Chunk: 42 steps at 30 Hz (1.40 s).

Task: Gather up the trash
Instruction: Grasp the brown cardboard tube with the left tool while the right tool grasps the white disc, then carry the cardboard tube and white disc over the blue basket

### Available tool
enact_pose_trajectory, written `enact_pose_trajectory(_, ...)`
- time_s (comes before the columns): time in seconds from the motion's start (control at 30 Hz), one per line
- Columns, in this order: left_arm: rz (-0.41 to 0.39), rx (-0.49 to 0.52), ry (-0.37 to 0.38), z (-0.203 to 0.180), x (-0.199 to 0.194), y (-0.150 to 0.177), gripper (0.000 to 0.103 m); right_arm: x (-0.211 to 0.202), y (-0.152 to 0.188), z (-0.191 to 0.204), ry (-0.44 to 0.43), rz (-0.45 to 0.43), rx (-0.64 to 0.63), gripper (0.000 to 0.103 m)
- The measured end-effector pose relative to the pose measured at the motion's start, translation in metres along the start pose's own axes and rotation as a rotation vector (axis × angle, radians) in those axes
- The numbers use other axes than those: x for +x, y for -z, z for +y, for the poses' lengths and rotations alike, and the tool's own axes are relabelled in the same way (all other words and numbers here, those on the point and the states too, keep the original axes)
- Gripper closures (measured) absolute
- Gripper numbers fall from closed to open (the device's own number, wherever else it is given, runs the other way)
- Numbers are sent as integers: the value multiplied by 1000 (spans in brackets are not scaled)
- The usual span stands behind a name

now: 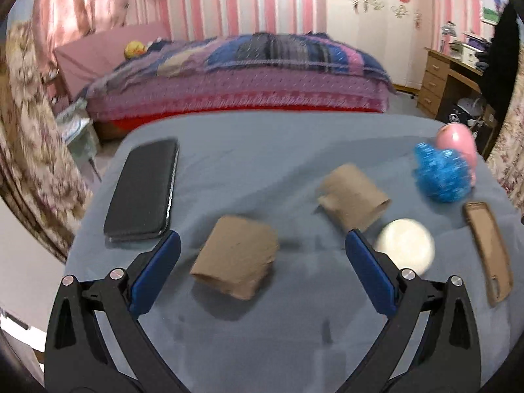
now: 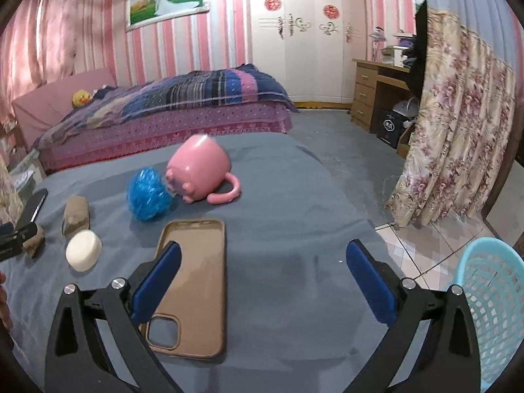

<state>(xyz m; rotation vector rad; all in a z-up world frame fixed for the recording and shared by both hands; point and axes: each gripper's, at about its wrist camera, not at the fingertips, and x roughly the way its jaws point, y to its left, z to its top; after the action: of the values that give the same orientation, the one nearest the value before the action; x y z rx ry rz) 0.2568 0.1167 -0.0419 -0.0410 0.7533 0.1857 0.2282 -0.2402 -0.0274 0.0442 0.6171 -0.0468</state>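
Left gripper [image 1: 262, 255]: jaws spread wide, nothing between the pads; it hovers low over the grey table cloth [image 1: 262, 150], framing the near cardboard tube [image 1: 235, 258].
Near cardboard tube: flattened, lying on its side between the blue pads, touching neither as far as I can tell.
Second cardboard tube [image 1: 355, 198]: just beyond the right pad, also on its side, apart from the first.
White round puck [image 1: 406, 245]: beside the right pad (soap or a tape roll, cannot tell which).
Blue crumpled wrapper [image 1: 440, 177]: far right, touching or nearly touching the pink mug [image 1: 457, 137], which lies tipped over.
Black phone [image 1: 142, 190]: far left, flat, well apart from the tubes.
Right gripper [image 2: 262, 275]: jaws also spread and empty; its left pad hangs over the tan phone case [image 2: 193, 281].
Basket [image 2: 491, 311]: pale blue, perforated, off the table's right edge on the floor side; likely the trash bin.
Step in hand: judged as lining up the first pick, the near tube; nothing gathered yet.
Next move calls for: lowering the left jaws around the tube, closing gently (thin card crushes), then carrying it across to the basket.
Pose: both tools held low, pointing forward over the table, roughly level.
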Motion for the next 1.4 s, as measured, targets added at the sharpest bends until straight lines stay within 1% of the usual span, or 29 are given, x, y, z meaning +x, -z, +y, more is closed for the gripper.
enact_pose_trajectory(0.07,20,-10,10,8,7,5,7,3,2,4,2,7,-3,5)
enact_pose_trajectory(0.17,49,20,-29,10,20,10,13,6,5,7,-7,22,-4,5)
enact_pose_trajectory(0.23,78,16,-7,12,27,11,29,7,6,11,-8,26,-19,5)
enact_pose_trajectory(0.27,90,11,7,13,29,11,30,7,7,13,-8,26,-26,5)
enact_pose_trajectory(0.33,98,4,11,15,30,11,31,7,8,19,-15,28,-38,5)
enact_pose_trajectory(0.37,103,-2,20,17,31,11,34,7,8,20,-19,29,-41,5)
enact_pose_trajectory(0.43,113,-7,32,20,32,10,56,6,10,27,-29,32,-57,5)
enact_pose_trajectory(0.47,117,-6,31,21,32,10,56,6,11,32,-35,32,-70,5)
enact_pose_trajectory(0.53,115,-11,36,22,30,7,60,5,13,45,-57,37,-92,5)
enact_pose_trajectory(0.7,56,24,-4,21,13,-1,60,4,15,81,-132,45,-144,5)
enact_pose_trajectory(0.8,26,22,-33,27,2,-6,60,7,14,99,-169,51,-151,5)
enact_pose_trajectory(0.87,-6,24,-58,32,-8,-8,60,12,11,117,-196,54,-161,5)
enact_pose_trajectory(0.93,-30,24,-69,38,-14,-10,60,17,9,135,-220,58,-172,5)
enact_pose_trajectory(1.0,-41,18,-70,46,-16,-12,60,24,8,155,-243,72,-188,5)
enact_pose_trajectory(1.1,-41,17,-94,57,-16,-11,60,31,7,176,-249,85,-214,5)
enact_pose_trajectory(1.27,-33,-20,-90,74,-14,-11,60,46,10,203,-264,138,-264,7)
enact_pose_trajectory(1.3,-31,-32,-84,77,-14,-12,60,48,12,207,-265,149,-274,15)
enact_pose_trajectory(1.33,-30,-40,-78,78,-14,-12,60,52,15,212,-269,177,-295,29)
enact_pose_trajectory(1.37,-31,-42,-75,78,-14,-12,60,53,16,214,-281,189,-300,37)
enact_pose_trajectory(1.4,-32,-40,-78,78,-14,-12,60,55,17,214,-292,195,-304,42)
